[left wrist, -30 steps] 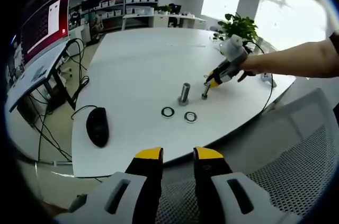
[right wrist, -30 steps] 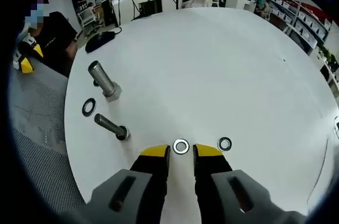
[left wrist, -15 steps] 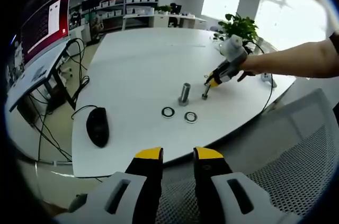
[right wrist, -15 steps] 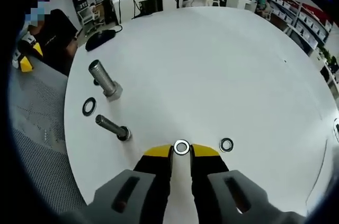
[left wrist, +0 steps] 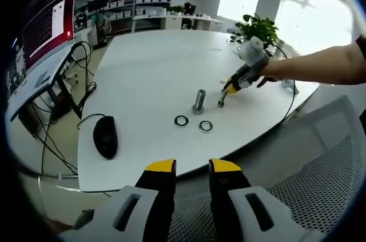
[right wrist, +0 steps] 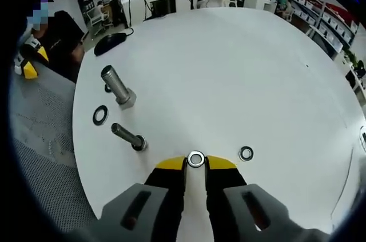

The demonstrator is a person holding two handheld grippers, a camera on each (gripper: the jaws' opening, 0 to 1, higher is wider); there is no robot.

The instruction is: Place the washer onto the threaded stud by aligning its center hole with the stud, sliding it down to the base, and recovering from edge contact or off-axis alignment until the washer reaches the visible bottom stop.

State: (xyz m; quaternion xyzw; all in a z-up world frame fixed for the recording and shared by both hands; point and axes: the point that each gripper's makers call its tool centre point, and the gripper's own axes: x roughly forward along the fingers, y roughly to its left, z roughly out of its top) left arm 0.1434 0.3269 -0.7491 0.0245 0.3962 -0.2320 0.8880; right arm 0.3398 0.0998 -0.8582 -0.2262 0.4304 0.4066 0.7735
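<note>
Right tool (right wrist: 195, 163) is closed on a washer (right wrist: 195, 159), pinched between its yellow-tipped jaws just above the white tabletop (right wrist: 240, 70). A second washer (right wrist: 246, 153) lies flat on the tabletop just right of the jaws. To the left stands a slim threaded stud (right wrist: 128, 136) with a hex base, and beyond it a thicker threaded stud (right wrist: 118, 87) on its own base; a dark-ringed washer (right wrist: 100, 115) lies left of the two studs. A black mouse (right wrist: 111, 43) sits at the far edge. In the left gripper view, the left tool (left wrist: 191, 166) is open with nothing between the jaws, held off the near edge of the tabletop (left wrist: 148, 70) over a grey mesh chair (left wrist: 320, 185). From there the right tool (left wrist: 231, 86) comes in from the right, held by a person's hand (left wrist: 269, 72), its tips just beside the slim stud (left wrist: 221, 99). The thick stud (left wrist: 199, 101) stands just left of that, with two washers (left wrist: 193, 123) lying nearer the camera and the mouse (left wrist: 105, 135) to the left. A potted plant (left wrist: 258, 27) sits at the far edge.
</note>
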